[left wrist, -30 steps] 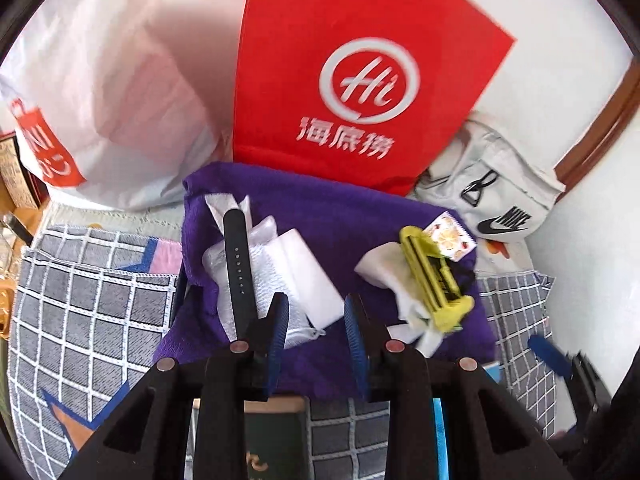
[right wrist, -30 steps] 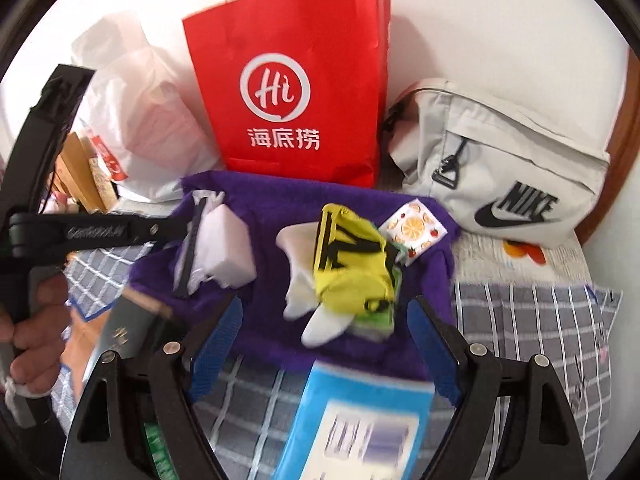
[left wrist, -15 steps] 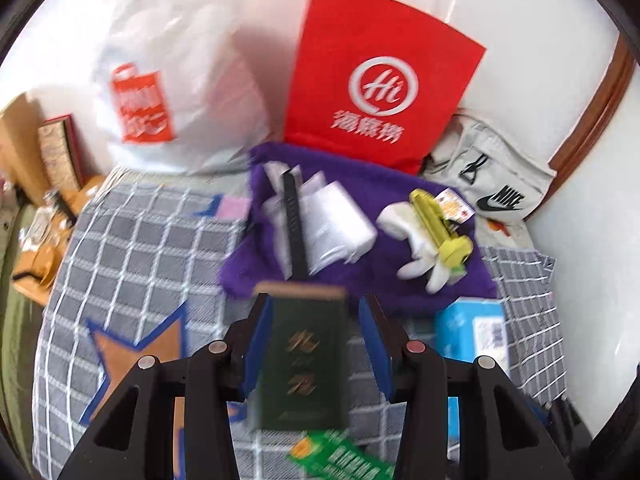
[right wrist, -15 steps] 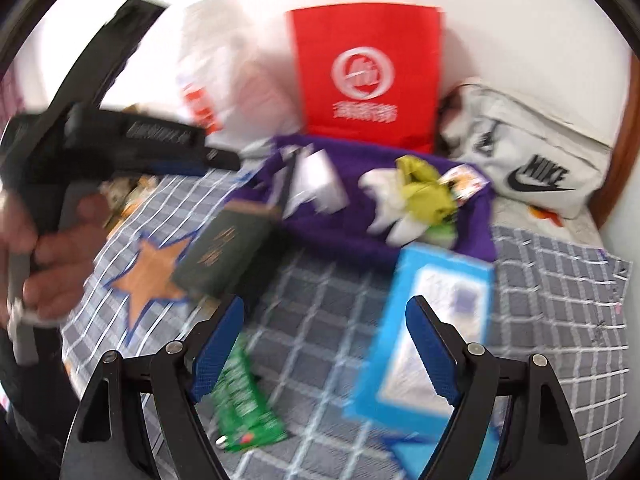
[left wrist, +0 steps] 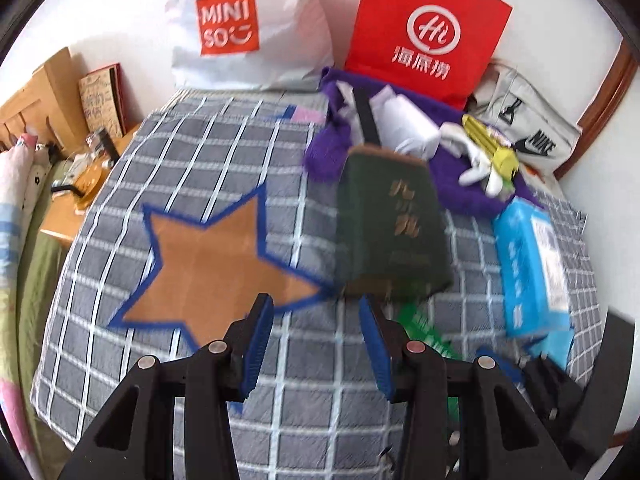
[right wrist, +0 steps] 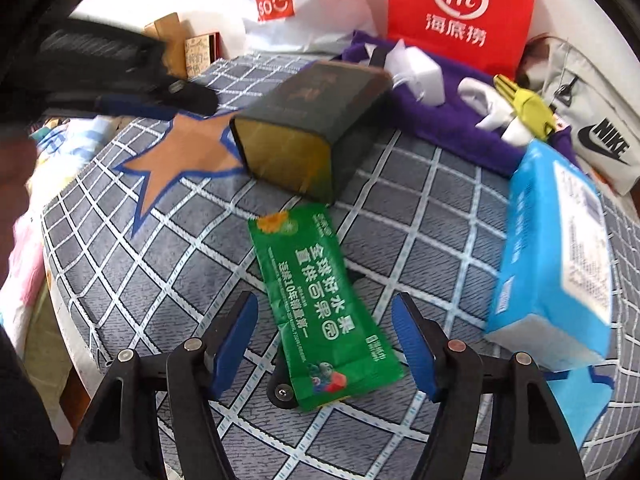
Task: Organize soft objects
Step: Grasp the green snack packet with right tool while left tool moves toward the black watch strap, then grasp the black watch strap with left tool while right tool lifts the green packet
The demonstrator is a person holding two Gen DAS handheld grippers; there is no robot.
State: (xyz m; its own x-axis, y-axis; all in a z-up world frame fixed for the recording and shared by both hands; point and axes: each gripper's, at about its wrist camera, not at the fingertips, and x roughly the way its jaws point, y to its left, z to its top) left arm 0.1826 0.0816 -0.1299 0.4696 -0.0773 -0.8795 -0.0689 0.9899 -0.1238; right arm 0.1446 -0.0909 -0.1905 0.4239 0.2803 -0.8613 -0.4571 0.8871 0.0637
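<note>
A purple towel [left wrist: 460,184] lies at the back of a grey checked cover [left wrist: 224,148]. On it lie white tissue packs [left wrist: 408,128] with a black strap [left wrist: 366,116], and a yellow cloth [left wrist: 492,148] over white socks [left wrist: 476,168]. The towel also shows in the right wrist view [right wrist: 448,120], with the yellow cloth [right wrist: 528,106]. My left gripper [left wrist: 316,344] is open and empty above the cover. My right gripper [right wrist: 324,344] is open, its jaws either side of a green pouch [right wrist: 316,300].
A dark green box [left wrist: 392,220] lies in front of the towel, a blue tissue pack [left wrist: 532,264] to its right. A red paper bag [left wrist: 424,32], a white Miniso bag [left wrist: 248,32] and a grey Nike bag [left wrist: 532,128] stand along the wall. A wooden shelf [left wrist: 44,104] is at left.
Both grippers have pulled back from the towel toward the near side of the bed. The green box, green pouch and blue pack have come into view.
</note>
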